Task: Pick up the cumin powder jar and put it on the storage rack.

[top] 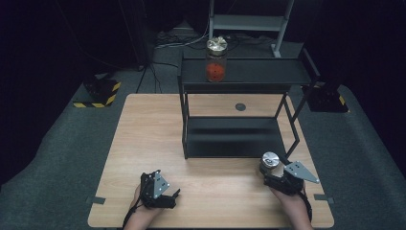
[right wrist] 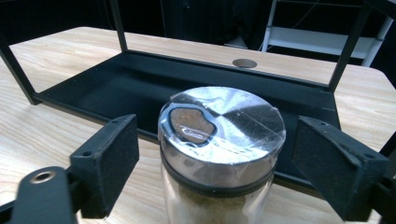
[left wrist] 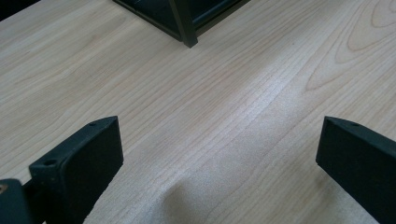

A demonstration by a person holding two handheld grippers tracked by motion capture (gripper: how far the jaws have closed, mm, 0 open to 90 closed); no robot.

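A glass jar [top: 270, 162] with a shiny silver lid and tan, grainy contents [right wrist: 222, 126] stands on the wooden table just in front of the black rack's right front corner. My right gripper [top: 269, 173] [right wrist: 217, 140] brackets it below the lid. Its jaws stand one on each side, with a narrow gap between each pad and the glass. My left gripper [top: 162, 186] [left wrist: 222, 140] rests near the table's front left, open wide over bare wood with nothing between its fingers.
A black two-tier rack [top: 239, 76] stands at the middle back of the table [top: 143, 134]. A second jar [top: 216, 60] with red contents and a crinkled foil top sits on its upper shelf. The lower shelf [right wrist: 140, 88] is bare. A round cable hole [top: 240, 107] lies behind it.
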